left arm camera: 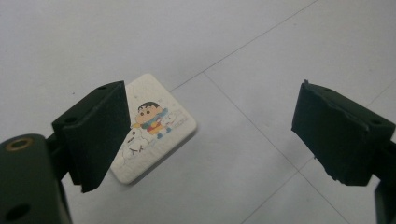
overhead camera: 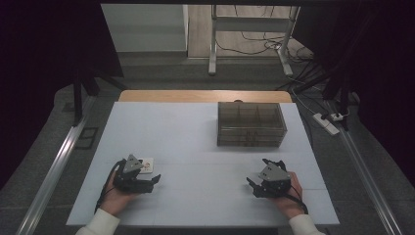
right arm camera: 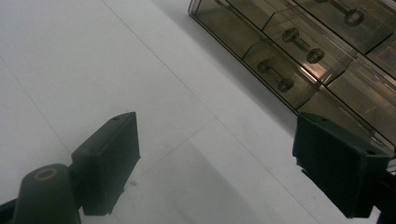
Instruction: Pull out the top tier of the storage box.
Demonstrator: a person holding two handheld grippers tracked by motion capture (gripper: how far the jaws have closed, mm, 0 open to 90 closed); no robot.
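With both the left gripper (left arm camera: 210, 135) and right gripper (right arm camera: 217, 163) standing wide and empty, the flat cartoon-printed eraser (left arm camera: 156, 126) is lying light, stiff, probably grippy; pinching across its thin opposite edges is advisable.

The box (overhead camera: 251, 124) stands on the table (overhead camera: 186, 127), toward its far edge and right of the middle. The card (overhead camera: 145, 164) lies flat on the table, well apart from the box, nearer the person and to the box's left. The left gripper (overhead camera: 155, 179) sits just beside the card, on its near side, also left of the box and well apart from it; in the left gripper view the card (left arm camera: 156, 126) lies partly behind one jaw, off to the side of the gap. The right gripper (overhead camera: 250, 184) rests before the box, on its near side, apart from it, with the box's drawer fronts (right arm camera: 299, 51) ahead of its jaws.
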